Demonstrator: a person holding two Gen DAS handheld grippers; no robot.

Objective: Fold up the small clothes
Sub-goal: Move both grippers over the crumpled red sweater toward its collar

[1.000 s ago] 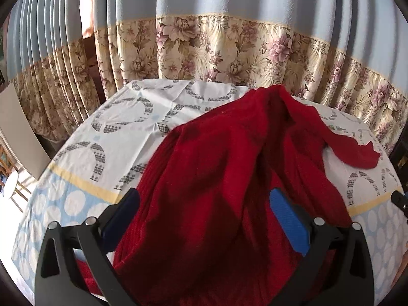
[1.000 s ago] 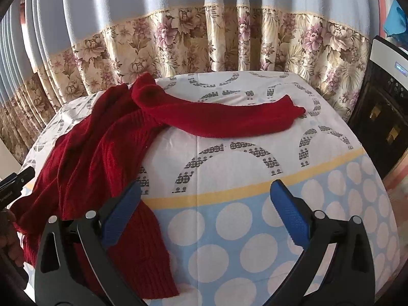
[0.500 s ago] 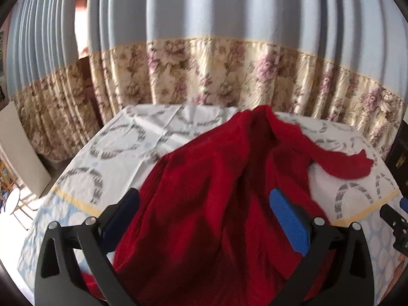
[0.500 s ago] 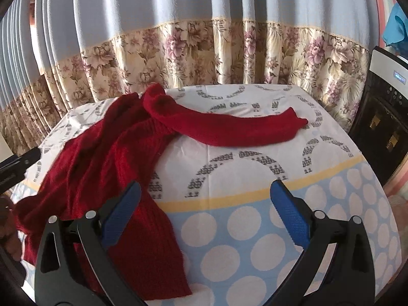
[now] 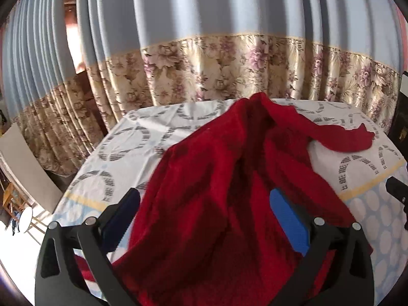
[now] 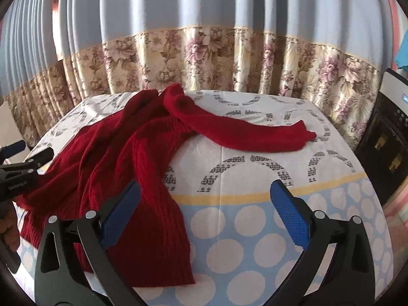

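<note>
A dark red knit sweater [image 5: 219, 178] lies crumpled on a table covered with a patterned cloth [image 5: 142, 137]. One sleeve [image 6: 244, 132] stretches out to the right across the cloth. My left gripper [image 5: 204, 211] is open, its blue pads on either side of the sweater's near part, which lies between and under them. My right gripper [image 6: 204, 204] is open and empty above the cloth's front edge, with the sweater's hem [image 6: 158, 250] beside its left finger. The left gripper also shows at the left edge of the right wrist view [image 6: 23, 170].
A blue and floral curtain [image 6: 204, 51] hangs right behind the table. A dark appliance [image 6: 385, 142] stands at the right of the table. A white board [image 5: 28, 168] leans at the left. The cloth's dotted blue border [image 6: 255, 242] hangs over the front edge.
Both grippers have pulled back and up from the table, so the table looks smaller and more curtain shows. Both stay open. The sweater has hardly moved.
</note>
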